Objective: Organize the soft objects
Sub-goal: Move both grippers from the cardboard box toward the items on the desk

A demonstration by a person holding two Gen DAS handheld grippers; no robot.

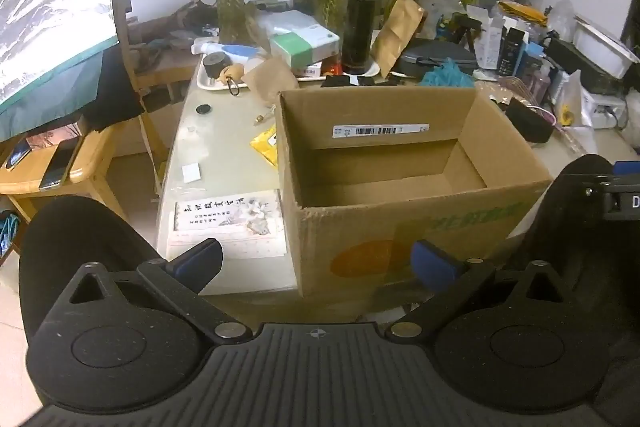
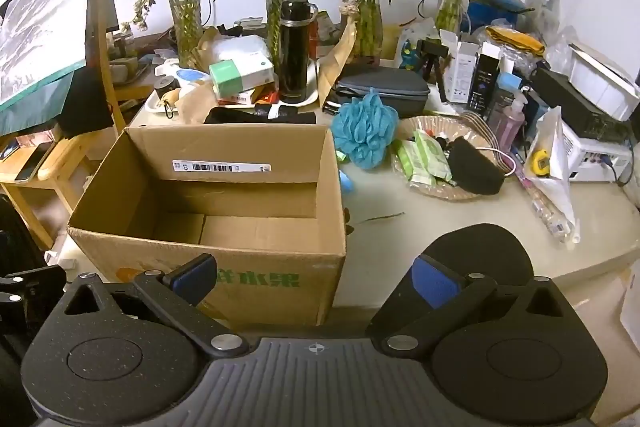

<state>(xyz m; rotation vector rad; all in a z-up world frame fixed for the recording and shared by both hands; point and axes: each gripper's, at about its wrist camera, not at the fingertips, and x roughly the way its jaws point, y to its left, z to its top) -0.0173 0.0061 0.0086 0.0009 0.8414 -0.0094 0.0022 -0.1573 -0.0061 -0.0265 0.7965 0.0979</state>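
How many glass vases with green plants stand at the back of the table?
4. In the right view: left vase, next vase behind the black bottle, third vase near the middle, fourth vase on the right. Clutter may hide more.

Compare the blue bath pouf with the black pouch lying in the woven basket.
The blue bath pouf is a frilly mesh ball; the black pouch is smooth and flattish. The blue bath pouf rests on the bare table near the cardboard box; the black pouch lies in the woven basket among packets. Both look soft, and neither is in the box yet.
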